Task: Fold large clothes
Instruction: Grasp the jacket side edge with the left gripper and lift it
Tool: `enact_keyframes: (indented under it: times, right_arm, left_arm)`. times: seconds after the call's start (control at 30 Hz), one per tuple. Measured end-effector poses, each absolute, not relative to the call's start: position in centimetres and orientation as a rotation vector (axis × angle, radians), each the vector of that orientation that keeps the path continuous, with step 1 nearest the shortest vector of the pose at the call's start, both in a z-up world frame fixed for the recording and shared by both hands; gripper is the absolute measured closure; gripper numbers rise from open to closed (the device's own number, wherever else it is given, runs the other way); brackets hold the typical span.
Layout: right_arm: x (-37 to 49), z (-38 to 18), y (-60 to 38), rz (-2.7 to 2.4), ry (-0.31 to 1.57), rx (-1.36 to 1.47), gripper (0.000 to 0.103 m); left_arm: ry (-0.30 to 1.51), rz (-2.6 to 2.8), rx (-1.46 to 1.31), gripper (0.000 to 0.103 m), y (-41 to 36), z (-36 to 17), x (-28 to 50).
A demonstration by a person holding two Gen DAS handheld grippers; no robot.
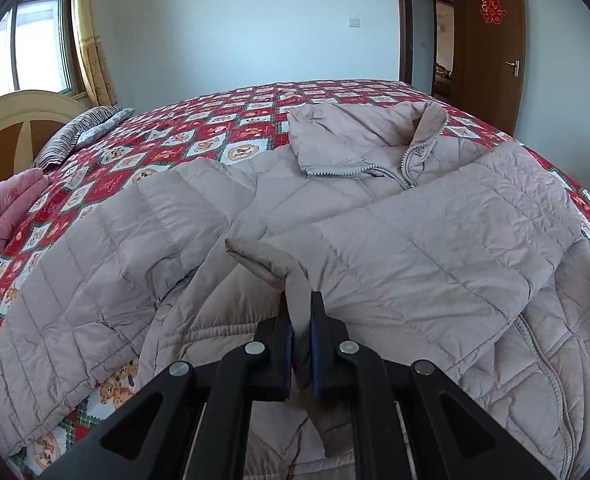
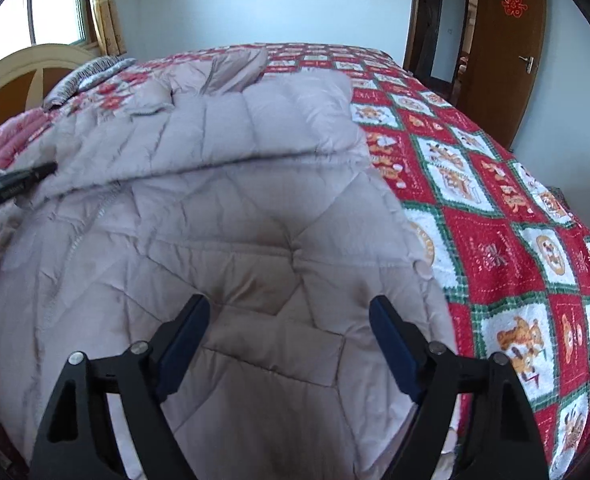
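My left claw pinches the sleeve cuff of the quilted jacket, which lies spread on the bed, one sleeve folded across its front. My right claw hovers spread wide over the jacket's lower panel. A striped pillow and pink blanket lie left; bare patterned bedspread lies right, with a wooden door beyond.

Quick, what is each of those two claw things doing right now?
Left gripper: closed, pinching the sleeve cuff of the jacket.
Right gripper: open, holding nothing, above the jacket.
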State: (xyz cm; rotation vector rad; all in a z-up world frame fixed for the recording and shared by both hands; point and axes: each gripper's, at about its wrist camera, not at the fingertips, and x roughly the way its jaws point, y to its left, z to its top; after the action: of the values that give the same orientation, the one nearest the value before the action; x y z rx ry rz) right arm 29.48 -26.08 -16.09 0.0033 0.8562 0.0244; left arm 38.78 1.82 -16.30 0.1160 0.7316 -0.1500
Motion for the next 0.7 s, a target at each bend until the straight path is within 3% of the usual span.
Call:
enact_keyframes:
  times: [0.17, 0.3, 0.5, 0.7]
  right_arm:
    - [30.9, -11.3, -27.0, -0.013, 0.749, -0.001, 0.019]
    - [35.3, -10.8, -27.1, -0.039, 0.690, 0.015, 0.032]
    - [42.5, -15.2, -26.1, -0.015, 0.789, 0.033, 0.045]
    - [43.4, -18.6, -26.7, -0.003, 0.855, 0.051, 0.045]
  left_arm:
    - [0.732, -0.137, 0.064, 0.096, 2.4, -17.5, 39.1]
    - [0.713, -0.126, 0.025, 0.096, 3.0, -17.4, 38.7]
    - [0.726, -0.110, 0.073, 0.093, 2.3, -18.1, 38.9]
    - [0.740, -0.112, 0.073, 0.091, 2.2, -18.5, 39.3]
